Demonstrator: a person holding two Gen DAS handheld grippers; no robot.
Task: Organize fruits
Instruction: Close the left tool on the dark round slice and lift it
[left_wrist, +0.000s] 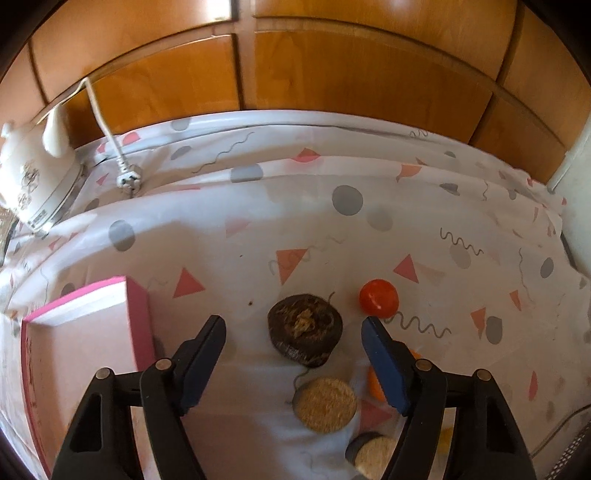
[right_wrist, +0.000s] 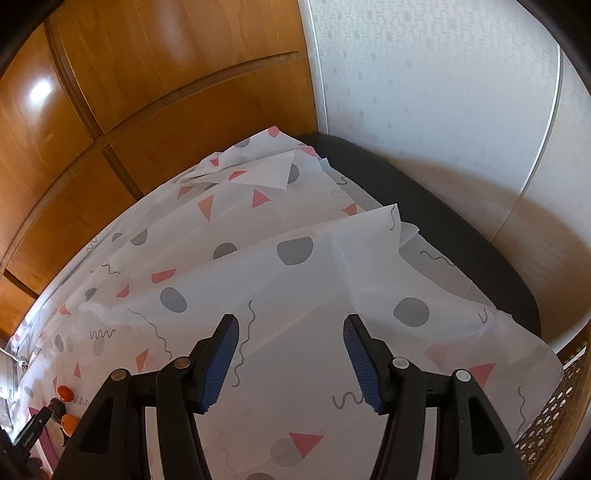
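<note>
In the left wrist view my left gripper is open and empty, its fingers on either side of a dark brown shrivelled fruit on the patterned cloth. A red tomato lies just beyond the right finger. An orange fruit is partly hidden behind that finger. Two round tan-topped pieces lie nearer the camera. A pink box stands at the left. My right gripper is open and empty over bare cloth; the tomato and orange fruit show small at far left.
A white electric kettle with its cord and plug stands at the back left. Wooden cabinet doors back the table. A white wall and a dark table edge lie to the right. A perforated wicker panel is at lower right.
</note>
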